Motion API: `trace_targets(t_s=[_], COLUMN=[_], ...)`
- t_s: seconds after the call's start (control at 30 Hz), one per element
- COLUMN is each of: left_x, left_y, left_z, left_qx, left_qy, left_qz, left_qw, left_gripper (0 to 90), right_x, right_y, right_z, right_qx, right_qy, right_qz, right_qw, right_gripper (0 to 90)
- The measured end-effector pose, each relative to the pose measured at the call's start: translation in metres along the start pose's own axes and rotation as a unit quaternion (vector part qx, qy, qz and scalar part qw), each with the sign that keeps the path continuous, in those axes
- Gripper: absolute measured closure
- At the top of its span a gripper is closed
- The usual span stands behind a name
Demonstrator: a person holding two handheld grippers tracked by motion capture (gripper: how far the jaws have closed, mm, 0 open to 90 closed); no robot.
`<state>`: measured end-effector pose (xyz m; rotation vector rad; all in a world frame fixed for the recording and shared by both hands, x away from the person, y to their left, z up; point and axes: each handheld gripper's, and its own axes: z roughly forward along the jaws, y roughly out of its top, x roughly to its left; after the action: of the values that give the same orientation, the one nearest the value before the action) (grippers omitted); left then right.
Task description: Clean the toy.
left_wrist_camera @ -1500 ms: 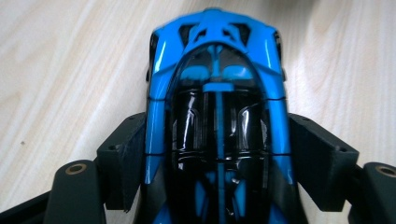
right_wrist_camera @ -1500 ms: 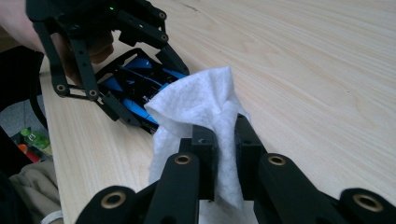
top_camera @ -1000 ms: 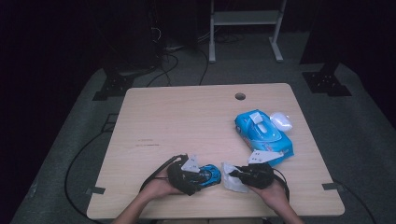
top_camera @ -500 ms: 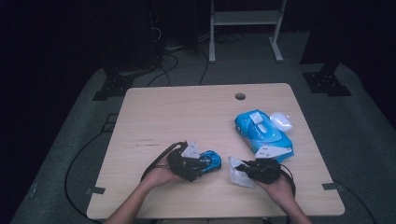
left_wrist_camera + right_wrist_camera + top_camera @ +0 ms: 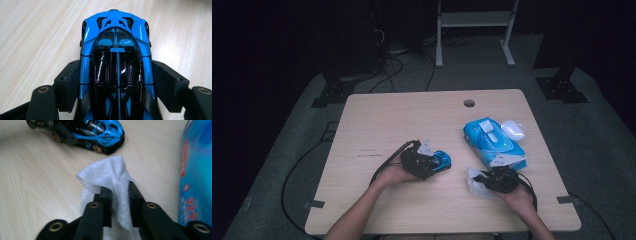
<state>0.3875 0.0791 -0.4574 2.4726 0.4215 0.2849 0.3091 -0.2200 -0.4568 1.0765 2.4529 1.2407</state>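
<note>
One glossy blue-and-black toy car (image 5: 116, 62) clamped in the left hand-held gripper (image 5: 424, 161); right hand-held gripper (image 5: 117, 192) perhaps loosening around a white wipe (image 5: 107, 173).

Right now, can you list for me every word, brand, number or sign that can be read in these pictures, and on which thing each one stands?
No text can be read.
Blue wipes pack: red and white print on its side in the right gripper view, too blurred to read.
White label on the pack's top: too small to read.
Blue toy car: no letters or numbers visible.
White wipe: blank.
</note>
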Motion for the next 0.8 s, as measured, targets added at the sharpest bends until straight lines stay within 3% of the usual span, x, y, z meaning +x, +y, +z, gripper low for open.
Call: trace_targets(t_s=[0.1,0.17,0.2,0.27,0.33,0.6,0.8], left_x=[0.004,0.005,0.005,0.005,0.005,0.007,0.006], left_y=[-0.004,-0.005,-0.005,-0.006,-0.005,-0.007,-0.013], left_z=[0.002,0.002,0.002,-0.001,-0.006,-0.024,-0.034], left_qx=[-0.014,-0.017,-0.019,-0.031,-0.044,-0.072,-0.075], left_qy=[-0.014,-0.016,-0.019,-0.015,-0.007,0.005,0.01], left_qz=[-0.022,-0.026,-0.03,-0.023,-0.031,-0.036,-0.037], left_qw=[0.9996,0.9994,0.9992,0.9991,0.9985,0.9967,0.9965], left_gripper=[27.9,27.6,27.2,26.0,21.4,18.5,17.8], right_x=[-0.002,-0.003,-0.001,-0.001,0.0,-0.002,-0.003], right_y=[-0.006,-0.006,-0.004,-0.002,0.0,0.0,0.0], right_z=[0.004,0.004,0.001,-0.002,-0.006,-0.012,-0.017], right_qx=[0.012,0.014,0.004,-0.007,-0.019,-0.034,-0.044], right_qy=[0.004,0.008,0.006,0.008,0.005,0.005,0.002], right_qz=[0.009,0.012,0.006,0.007,0.002,0.006,0.009], right_qw=[0.9999,0.9998,1.0,0.9999,0.9998,0.9994,0.999], right_gripper=[64.8,62.1,56.9,54.7,52.1,50.2,49.2])
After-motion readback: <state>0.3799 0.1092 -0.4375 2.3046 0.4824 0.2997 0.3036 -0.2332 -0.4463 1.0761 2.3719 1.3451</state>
